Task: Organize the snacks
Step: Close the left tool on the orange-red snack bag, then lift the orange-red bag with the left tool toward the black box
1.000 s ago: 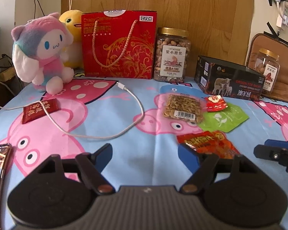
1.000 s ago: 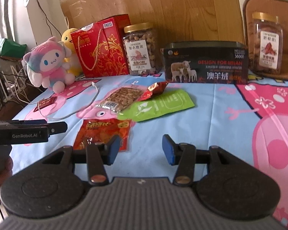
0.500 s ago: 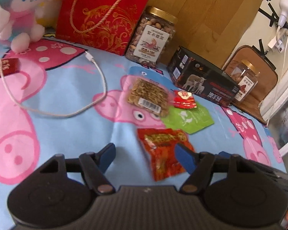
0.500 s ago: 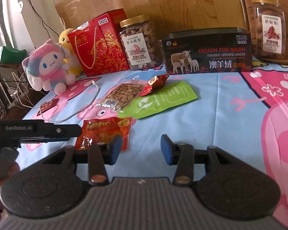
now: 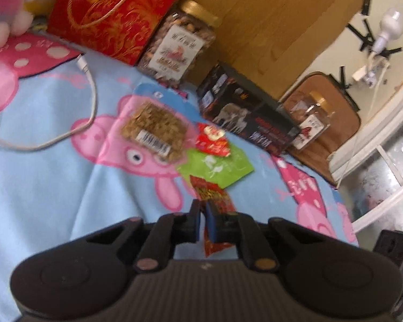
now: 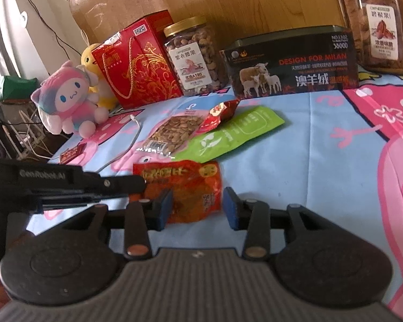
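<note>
Orange snack packet (image 6: 186, 187) pinched in left tongs (image 5: 203, 221), between gaping, empty right tongs (image 6: 197, 205).

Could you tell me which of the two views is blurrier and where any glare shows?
Left wrist view: motion blur throughout, the jar label unreadable, bulb washed out. Right wrist view: sharper, the box lettering readable, soft glare on the green pouch; both bend at the edges.
</note>
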Available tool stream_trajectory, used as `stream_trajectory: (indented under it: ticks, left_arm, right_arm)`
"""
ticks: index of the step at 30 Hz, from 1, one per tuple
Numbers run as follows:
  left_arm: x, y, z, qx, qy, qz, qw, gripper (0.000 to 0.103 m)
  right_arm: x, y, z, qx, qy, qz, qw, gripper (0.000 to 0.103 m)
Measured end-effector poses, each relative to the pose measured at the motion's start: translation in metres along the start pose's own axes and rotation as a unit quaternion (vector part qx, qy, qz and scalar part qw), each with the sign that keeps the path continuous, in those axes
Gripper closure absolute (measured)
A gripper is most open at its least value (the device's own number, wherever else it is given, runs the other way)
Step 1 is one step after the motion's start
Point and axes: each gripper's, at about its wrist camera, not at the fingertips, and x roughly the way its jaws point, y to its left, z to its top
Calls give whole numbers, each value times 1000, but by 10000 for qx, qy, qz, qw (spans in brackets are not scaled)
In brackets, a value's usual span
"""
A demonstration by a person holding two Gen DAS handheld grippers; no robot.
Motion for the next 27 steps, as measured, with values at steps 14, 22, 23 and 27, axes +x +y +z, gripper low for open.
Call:
stream_trajectory:
  ticks: [14, 22, 23, 27]
  left_arm:
    - [31, -15, 2, 474, 61, 581, 9972, 86]
    - [15, -11, 3, 258, -87, 255, 9993, 92]
    - [12, -14, 2, 328, -120, 226, 9991, 93]
    - [-3, -19, -3, 428, -185, -49, 9989, 98]
  right_arm:
    - [0, 11, -5, -506, -64, -84, 9987, 51]
    - [-4, 4, -6, -356, -122, 24, 9993, 50]
    - [-5, 2, -7, -300, -140, 32, 9994, 50]
    - [-10, 0, -9, -283, -168, 25, 9995, 49]
